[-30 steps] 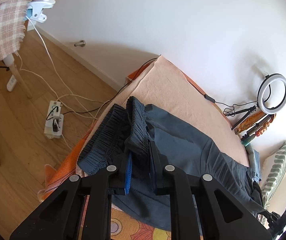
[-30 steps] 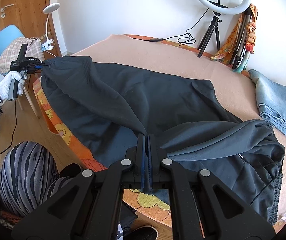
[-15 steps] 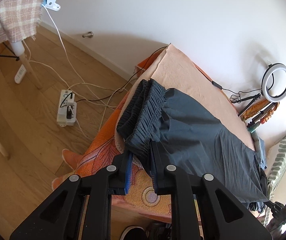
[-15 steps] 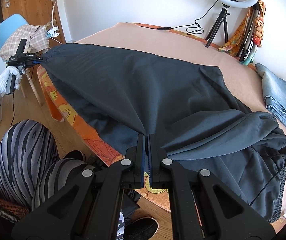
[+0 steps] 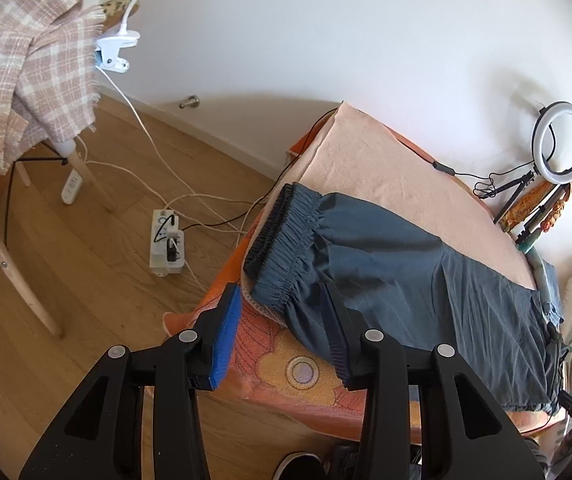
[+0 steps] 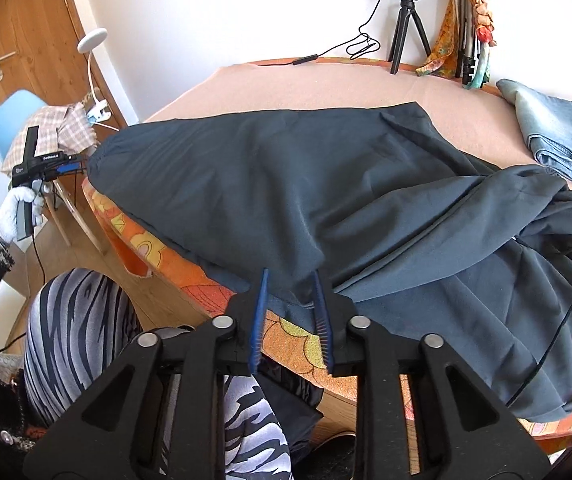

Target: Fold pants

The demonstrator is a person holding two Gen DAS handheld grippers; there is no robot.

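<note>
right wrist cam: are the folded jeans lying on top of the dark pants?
No. The folded jeans lie on the peach cloth beside the dark pants, at the far right, not on them.

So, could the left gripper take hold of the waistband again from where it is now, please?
Probably yes: the left gripper is open right beside the waistband, which lies flat at the table edge with nothing covering it.
</note>
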